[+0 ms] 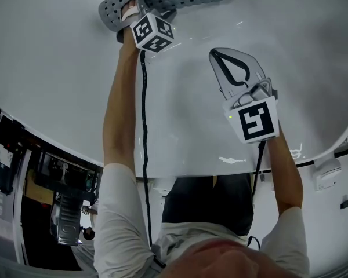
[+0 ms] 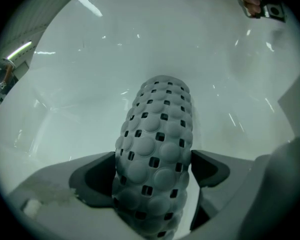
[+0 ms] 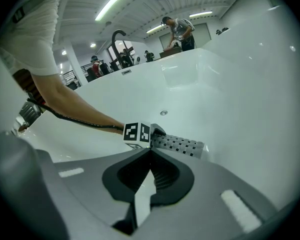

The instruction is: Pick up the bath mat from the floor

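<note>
- The grey rolled rubber bath mat with round bumps and square holes (image 2: 160, 124) lies on the floor of the glossy white bathtub (image 1: 52, 57). It sits between the fingers (image 2: 97, 176) of the left gripper (image 2: 154, 170), which are spread wide, one on each side of the roll, and do not squeeze it.
- We straddle the roll near one end, so most of it reaches out beyond the fingertips. On lifting, that long part may sag, unroll or slip out.
- The bumps look slick, so a light squeeze could let the mat slide.
- Driving the fingertips lower risks scraping the hard tub floor.
- The right gripper (image 1: 217, 55) has its fingers closed on nothing, well apart from the mat.
- There is bare tub floor on both sides of the left fingers. The curved wall rises beyond, and straight up is free.
</note>
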Tool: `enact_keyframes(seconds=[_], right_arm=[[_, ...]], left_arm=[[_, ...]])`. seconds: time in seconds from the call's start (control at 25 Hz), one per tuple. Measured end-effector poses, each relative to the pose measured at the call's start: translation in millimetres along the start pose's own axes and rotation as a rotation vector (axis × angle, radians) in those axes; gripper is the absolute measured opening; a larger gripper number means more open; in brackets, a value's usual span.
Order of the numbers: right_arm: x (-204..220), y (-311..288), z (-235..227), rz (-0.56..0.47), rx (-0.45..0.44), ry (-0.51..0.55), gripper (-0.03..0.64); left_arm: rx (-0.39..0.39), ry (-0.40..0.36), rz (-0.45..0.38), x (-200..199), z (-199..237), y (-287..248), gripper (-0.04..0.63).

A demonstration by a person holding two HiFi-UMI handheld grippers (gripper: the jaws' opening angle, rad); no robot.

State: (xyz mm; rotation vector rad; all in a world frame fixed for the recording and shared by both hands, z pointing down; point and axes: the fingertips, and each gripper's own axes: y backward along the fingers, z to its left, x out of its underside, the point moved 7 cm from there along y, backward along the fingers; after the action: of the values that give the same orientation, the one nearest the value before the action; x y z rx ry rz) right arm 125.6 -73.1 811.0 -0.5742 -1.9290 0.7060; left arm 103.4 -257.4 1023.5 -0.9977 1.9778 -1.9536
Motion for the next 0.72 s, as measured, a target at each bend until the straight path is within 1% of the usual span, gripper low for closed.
enact_keyframes(seconds=[0.16,0.32,0.44,0.56,0.64,0.72], right_arm=[[-7.5,2.6,5.1,-0.003,0.0,0.009,0.002],[-10.9,0.2,7.4,0.002,0.0,0.012,0.002],[-1.6,3.1,6.0,0.01,0.001,0.014,0.002],[4.6,16.7,11.3,0.016,0.004,0.018,0.002],[-4.2,19.1,16.2,0.016,0.005,0.023,0.002],[-11.6,19.6,17.0,0.017,0.005,0.03,0.002]], left_arm=[[0.01,0.016,0.001,-0.1,-1.3,7.3,0.422],[-0.024,0.054,0.007,-0.4,-0.2,12.1,0.288],[-0.042,0.066,0.004,-4.7,-8.7,12.3,0.212],[-0.055,0.062,-0.006,-13.7,-21.1,25.6,0.164],[-0.061,0.061,-0.01,-15.3,-15.7,37.3,0.146],[-0.05,0.057,-0.01,-18.5,-13.8,43.4,0.135]])
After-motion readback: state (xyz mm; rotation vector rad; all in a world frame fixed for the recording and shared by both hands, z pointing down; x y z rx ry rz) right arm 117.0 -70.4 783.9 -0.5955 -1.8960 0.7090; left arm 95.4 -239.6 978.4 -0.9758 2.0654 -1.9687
